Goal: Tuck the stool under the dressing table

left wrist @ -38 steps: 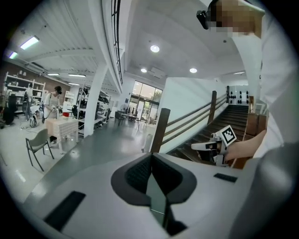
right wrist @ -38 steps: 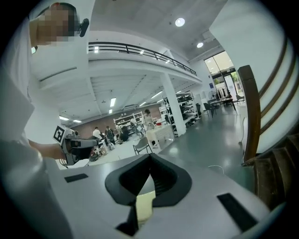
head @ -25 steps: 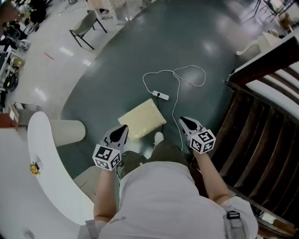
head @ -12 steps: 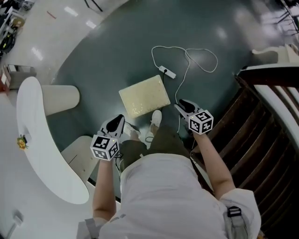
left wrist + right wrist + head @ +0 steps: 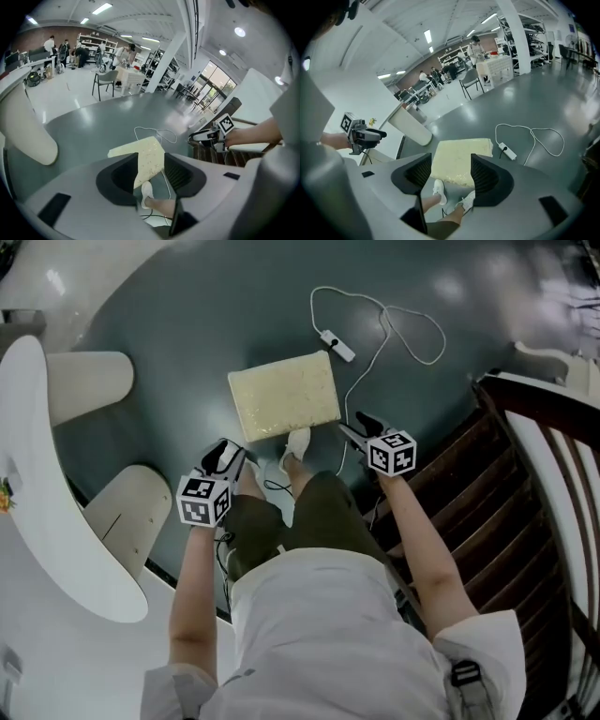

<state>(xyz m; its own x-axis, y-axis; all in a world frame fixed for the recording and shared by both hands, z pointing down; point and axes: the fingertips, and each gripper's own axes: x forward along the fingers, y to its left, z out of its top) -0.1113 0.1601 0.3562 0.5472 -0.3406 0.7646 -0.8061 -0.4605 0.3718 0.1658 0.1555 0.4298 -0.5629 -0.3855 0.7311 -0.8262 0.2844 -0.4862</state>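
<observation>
The left tool (image 5: 228,456), grey with black ribbed pads and a square-marker cube behind them, hung released. Its jaws had just been opening and stood part-way apart with nothing between them. The right tool (image 5: 351,426), of the same build, was released too, its jaws also just opened and gripping nothing. Both pointed steeply down, one on either side of the person's legs in olive shorts (image 5: 281,521), and neither touched anything. Just ahead of the person's white shoes (image 5: 298,441) stood the pale yellow rectangular cushioned stool (image 5: 284,397), out in the open on the dark grey-green floor (image 5: 187,324), its near right corner close to the right tool. It stood well apart from the white curved dressing table worktop (image 5: 56,531) along the left of the head view, which rested on fat cream cylindrical legs (image 5: 89,382). Beyond the stool lay a white power strip (image 5: 337,345) with a looping white cable (image 5: 417,334), and to the right ran a dark brown wooden slatted frame (image 5: 511,521)
</observation>
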